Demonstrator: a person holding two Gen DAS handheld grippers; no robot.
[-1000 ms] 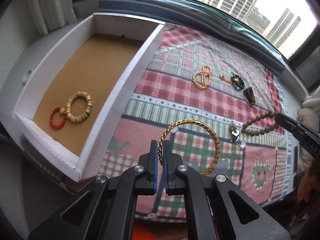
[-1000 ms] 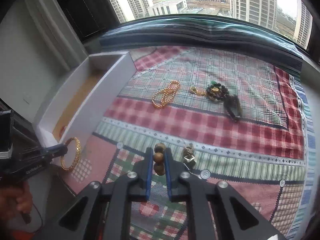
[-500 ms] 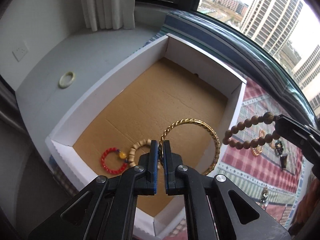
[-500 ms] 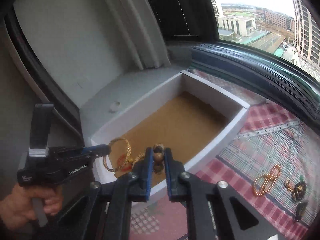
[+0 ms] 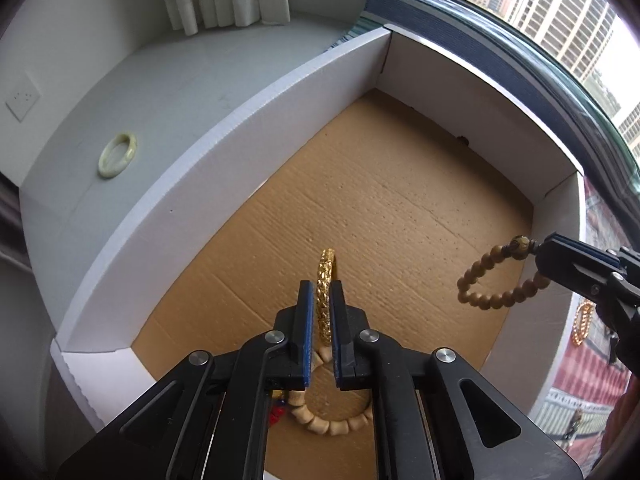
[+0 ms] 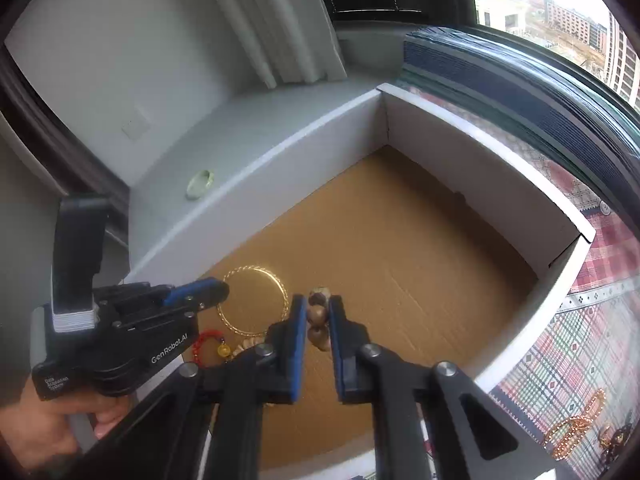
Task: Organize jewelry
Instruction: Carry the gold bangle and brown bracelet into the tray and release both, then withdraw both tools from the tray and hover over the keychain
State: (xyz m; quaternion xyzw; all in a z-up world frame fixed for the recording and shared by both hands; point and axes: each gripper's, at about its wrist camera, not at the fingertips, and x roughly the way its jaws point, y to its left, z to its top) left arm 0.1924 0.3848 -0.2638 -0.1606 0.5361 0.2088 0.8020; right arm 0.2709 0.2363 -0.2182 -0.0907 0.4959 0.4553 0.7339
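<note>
My left gripper [image 5: 320, 292] is shut on a gold bangle [image 5: 326, 292], held edge-on over the near left part of the white box [image 5: 248, 116]. The bangle also shows in the right wrist view [image 6: 256, 300]. My right gripper [image 6: 317, 312] is shut on a brown wooden bead bracelet [image 6: 318, 320], which hangs over the box floor and shows in the left wrist view [image 5: 494, 280]. A pale bead bracelet [image 5: 332, 424] and a red bead bracelet [image 6: 208, 342] lie on the box floor below the grippers.
A pale green ring [image 5: 118, 155] lies on the grey sill left of the box. Gold chains [image 6: 576, 424] and dark jewelry [image 6: 616, 436] lie on the plaid cloth [image 6: 560, 356] to the right. A window runs behind the box.
Both grippers have moved from above the plaid cloth to over the box, carrying their bracelets. The left gripper has turned, so the bangle now shows edge-on, and has come lower into the box.
</note>
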